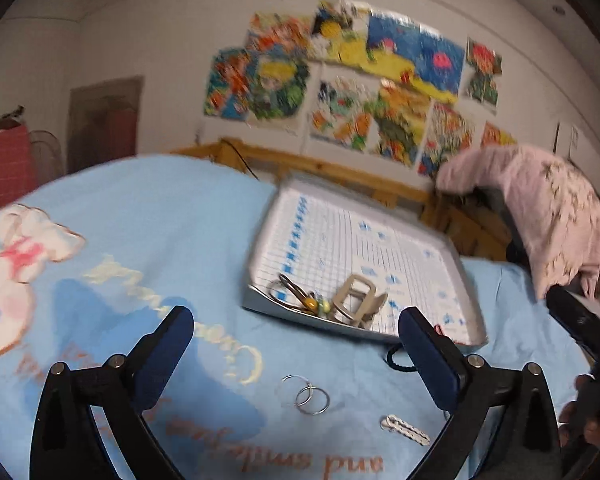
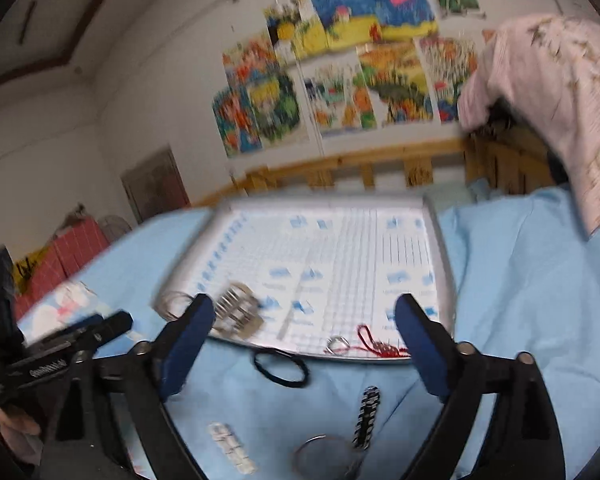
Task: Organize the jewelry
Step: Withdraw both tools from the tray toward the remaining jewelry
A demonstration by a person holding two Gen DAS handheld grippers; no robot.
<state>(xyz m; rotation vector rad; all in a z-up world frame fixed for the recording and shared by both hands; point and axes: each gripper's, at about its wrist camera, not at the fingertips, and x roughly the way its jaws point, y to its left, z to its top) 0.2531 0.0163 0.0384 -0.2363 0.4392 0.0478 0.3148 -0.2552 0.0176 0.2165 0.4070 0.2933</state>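
A bed spread with a pale blue cartoon blanket fills both views, with a wooden bed rail and a wall of bright posters behind it. Nearest the left wrist camera, the left gripper stands with its jaws spread wide and nothing between them; below it on the blanket lie two linked silver rings and a small white beaded piece. The right gripper is likewise wide open and empty, and under it lie a black-and-white patterned clip, a pale blocky bracelet, a wire hoop and, just short of the tray, a black hair tie. Further on sits the shallow tray lined with gridded paper, already holding a metal ring with coloured beads and a beige buckle-like piece at its near left corner, plus a red cord and a small ring at its near edge. Both grippers tilt gently downward toward the tray, side by side; the other tool's black body shows at each view's edge. The step looks like a pause between placements: several pieces are in the tray, several are left on the blanket. The next move probably calls for lowering one gripper onto a loose piece, and the thin rings lying flat on soft cloth will need a careful pinch.
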